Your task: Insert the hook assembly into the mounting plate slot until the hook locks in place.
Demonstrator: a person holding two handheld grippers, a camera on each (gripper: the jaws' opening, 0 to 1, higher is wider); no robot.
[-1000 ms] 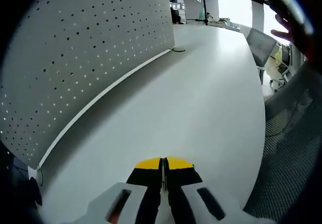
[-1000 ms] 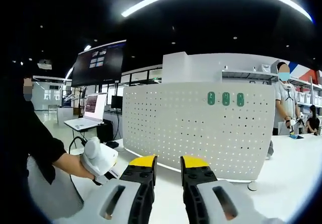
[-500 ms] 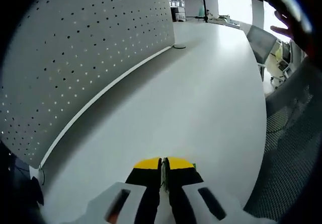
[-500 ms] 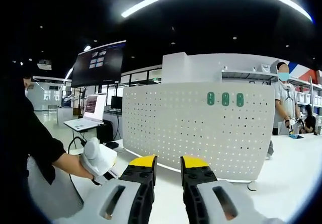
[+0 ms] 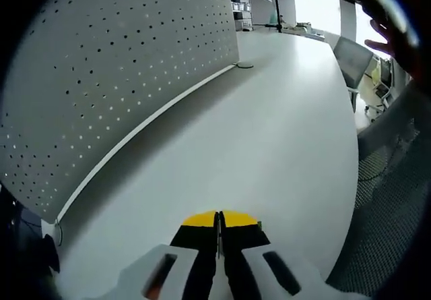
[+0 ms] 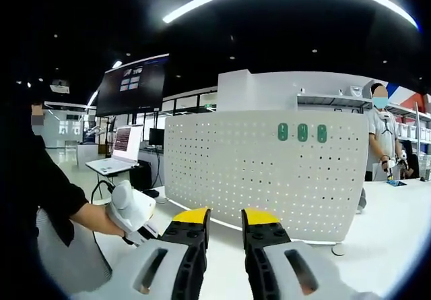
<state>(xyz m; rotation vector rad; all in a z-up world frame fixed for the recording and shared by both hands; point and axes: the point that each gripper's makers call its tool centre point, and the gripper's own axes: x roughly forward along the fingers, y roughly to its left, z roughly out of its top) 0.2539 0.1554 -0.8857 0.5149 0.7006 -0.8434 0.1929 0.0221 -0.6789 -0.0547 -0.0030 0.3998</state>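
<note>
The mounting plate here is one white perforated pegboard panel (image 6: 262, 172), standing upright on the white table (image 5: 269, 131) and curving gently along its length. In the right gripper view, three small green oval pieces (image 6: 302, 133) sit side by side in a row near the panel's upper right part; whether these are hook parts cannot be told at this size. In the left gripper view the same panel (image 5: 114, 77) runs along the left side of the table, seen at a slant, with one small round foot (image 5: 244, 65) at its far end on the tabletop.

The left gripper (image 5: 218, 220) hovers low over the bare tabletop, its two yellow-tipped black jaws pressed together with only a thin seam between them; nothing can be seen pinched there. The right gripper (image 6: 225, 219) faces the panel front, its two jaws spread with a clear gap and nothing between them.

In the right gripper view a person's hand (image 6: 101, 220) in a dark sleeve grips the white body of the left gripper (image 6: 131, 212) at the left. Behind are one dark monitor (image 6: 131, 84), one open laptop (image 6: 121, 148), and one person standing (image 6: 384, 138) at the right beside the panel. In the left gripper view one grey chair (image 5: 350, 61) stands at the table's far edge.
</note>
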